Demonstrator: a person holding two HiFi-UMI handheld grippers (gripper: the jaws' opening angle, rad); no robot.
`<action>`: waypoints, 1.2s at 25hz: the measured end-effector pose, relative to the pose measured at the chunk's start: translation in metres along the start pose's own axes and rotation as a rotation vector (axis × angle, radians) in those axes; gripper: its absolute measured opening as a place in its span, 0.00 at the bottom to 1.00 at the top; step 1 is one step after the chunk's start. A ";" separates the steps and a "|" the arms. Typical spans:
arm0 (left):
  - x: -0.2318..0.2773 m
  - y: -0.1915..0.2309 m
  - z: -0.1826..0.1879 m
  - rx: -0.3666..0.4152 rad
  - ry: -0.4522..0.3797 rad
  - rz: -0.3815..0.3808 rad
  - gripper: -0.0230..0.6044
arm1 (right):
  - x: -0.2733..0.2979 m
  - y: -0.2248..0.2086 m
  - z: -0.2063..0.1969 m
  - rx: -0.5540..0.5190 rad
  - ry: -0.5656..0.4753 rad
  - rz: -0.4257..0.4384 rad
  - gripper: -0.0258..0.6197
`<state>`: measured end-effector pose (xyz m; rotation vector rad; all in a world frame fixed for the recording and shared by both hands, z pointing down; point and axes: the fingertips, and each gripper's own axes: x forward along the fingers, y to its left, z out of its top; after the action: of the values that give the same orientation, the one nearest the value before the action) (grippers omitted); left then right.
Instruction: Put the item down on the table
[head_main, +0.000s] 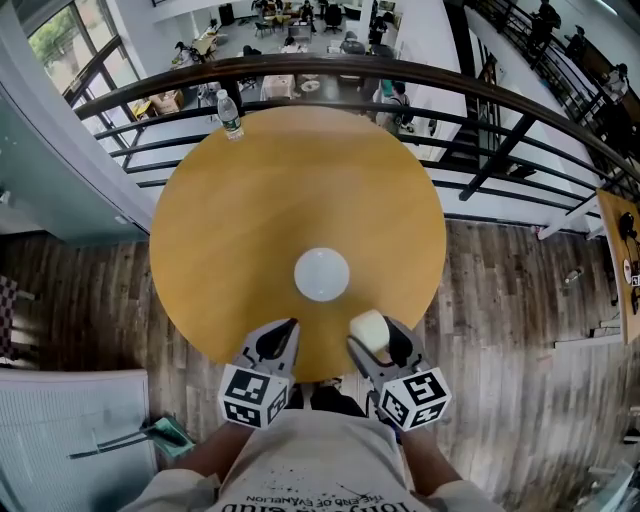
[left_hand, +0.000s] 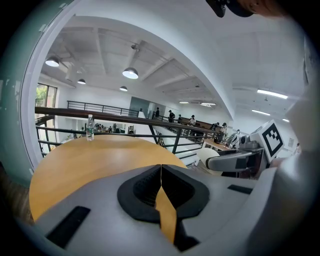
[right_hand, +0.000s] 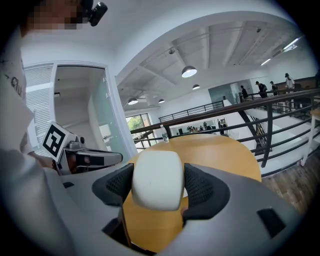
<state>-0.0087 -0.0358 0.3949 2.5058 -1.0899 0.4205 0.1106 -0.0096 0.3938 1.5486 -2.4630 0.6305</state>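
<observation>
My right gripper clamps a cream rounded item over the table's near edge; left gripper clenched, empty

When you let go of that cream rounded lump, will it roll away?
Probably not far: the cream rounded lump shows flattish sides where the right gripper clamps it. It looks smooth, so maybe slippery. The round wooden table looks level.

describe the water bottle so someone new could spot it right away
Start at the round wooden table. At its far edge, beside the black railing, a small water bottle stands upright. Unlike the flat white disc at the centre, it is tall and clear.
</observation>
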 end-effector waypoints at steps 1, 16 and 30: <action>0.002 0.002 0.001 0.001 0.001 -0.002 0.07 | 0.003 -0.002 0.001 0.001 0.001 -0.003 0.53; 0.049 0.038 -0.002 0.006 0.027 -0.021 0.07 | 0.050 -0.040 0.003 -0.008 0.030 -0.063 0.53; 0.082 0.066 -0.017 -0.002 0.028 -0.007 0.07 | 0.108 -0.060 -0.032 -0.022 0.126 -0.064 0.53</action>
<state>-0.0068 -0.1216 0.4578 2.4941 -1.0697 0.4508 0.1127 -0.1067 0.4764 1.5240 -2.3111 0.6664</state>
